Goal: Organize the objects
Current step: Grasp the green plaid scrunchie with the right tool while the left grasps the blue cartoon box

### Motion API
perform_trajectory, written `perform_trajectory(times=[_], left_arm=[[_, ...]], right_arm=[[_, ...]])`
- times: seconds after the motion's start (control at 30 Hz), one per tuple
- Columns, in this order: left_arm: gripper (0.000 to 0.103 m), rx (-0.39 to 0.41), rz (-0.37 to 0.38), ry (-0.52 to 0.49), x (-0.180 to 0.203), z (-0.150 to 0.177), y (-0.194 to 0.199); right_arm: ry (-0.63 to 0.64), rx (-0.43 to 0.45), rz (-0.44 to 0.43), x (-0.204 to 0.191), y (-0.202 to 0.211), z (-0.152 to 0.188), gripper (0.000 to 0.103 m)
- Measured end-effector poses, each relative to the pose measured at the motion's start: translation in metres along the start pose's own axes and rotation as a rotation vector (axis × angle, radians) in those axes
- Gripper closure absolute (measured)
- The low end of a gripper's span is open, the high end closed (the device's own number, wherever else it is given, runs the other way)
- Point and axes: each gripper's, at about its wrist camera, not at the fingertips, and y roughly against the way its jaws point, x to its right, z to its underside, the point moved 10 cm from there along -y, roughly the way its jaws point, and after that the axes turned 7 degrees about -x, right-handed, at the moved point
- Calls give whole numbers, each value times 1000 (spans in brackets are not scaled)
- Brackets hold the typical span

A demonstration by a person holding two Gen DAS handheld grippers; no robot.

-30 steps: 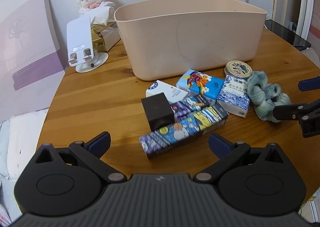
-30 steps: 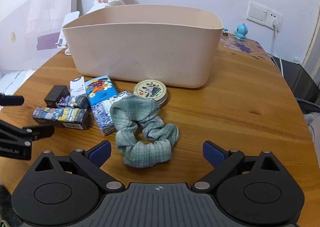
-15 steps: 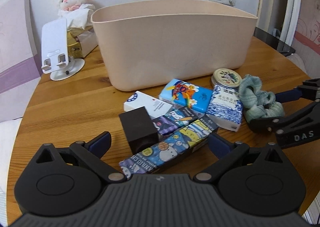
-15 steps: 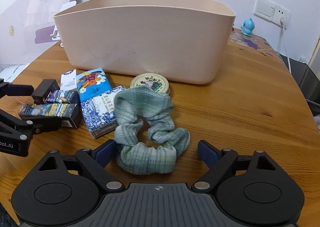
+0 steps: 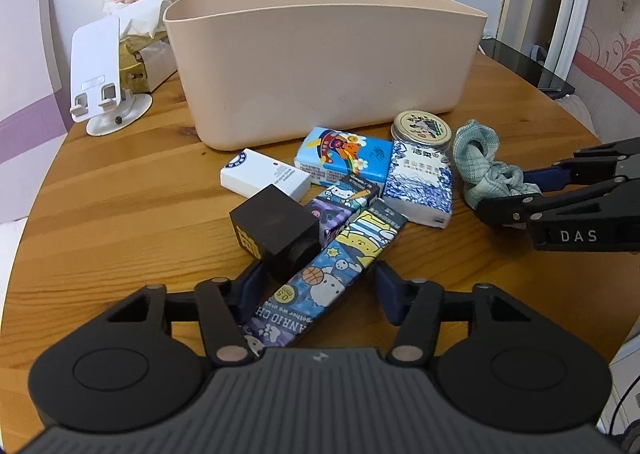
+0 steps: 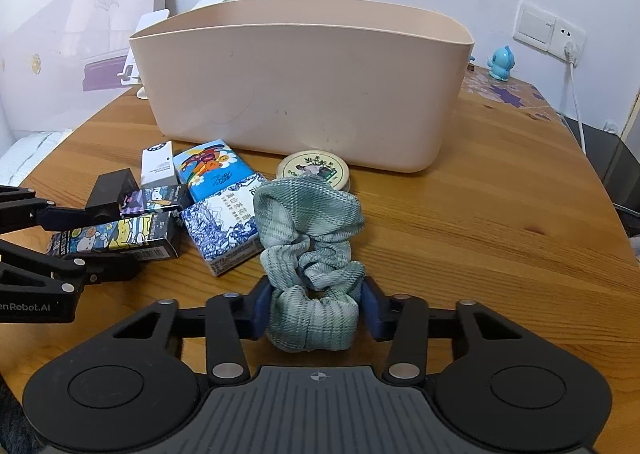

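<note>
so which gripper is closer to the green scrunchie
Right. The right gripper has its pads against the scrunchie; the left gripper straddles the long cartoon box, well away.

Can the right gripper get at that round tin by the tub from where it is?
Probably not directly. The right gripper has its fingers around the green scrunchie, which lies between it and the round tin and overlaps the tin's near edge. The scrunchie would likely have to go first.

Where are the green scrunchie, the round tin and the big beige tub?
Green scrunchie (image 6: 308, 214): right wrist view, upper fabric fold.
Round tin (image 5: 421, 127): left wrist view, printed lid.
Beige tub (image 6: 304, 94): right wrist view, front wall.
</note>
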Motion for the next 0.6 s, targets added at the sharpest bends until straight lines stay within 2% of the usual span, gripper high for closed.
perform_trajectory(times=[0.07,0.3,0.4,0.6], left_arm=[[50,-4,8,2,2,2,3],[66,-30,25,-5,9,10,11],[77,-28,28,0,12,12,13],[78,-6,31,14,13,11,21]], right_arm=[[-4,0,4,1,2,2,70],[-28,4,1,6,9,7,72],[-29,13,1,5,13,6,72],[-35,34,-1,3,20,1,72]])
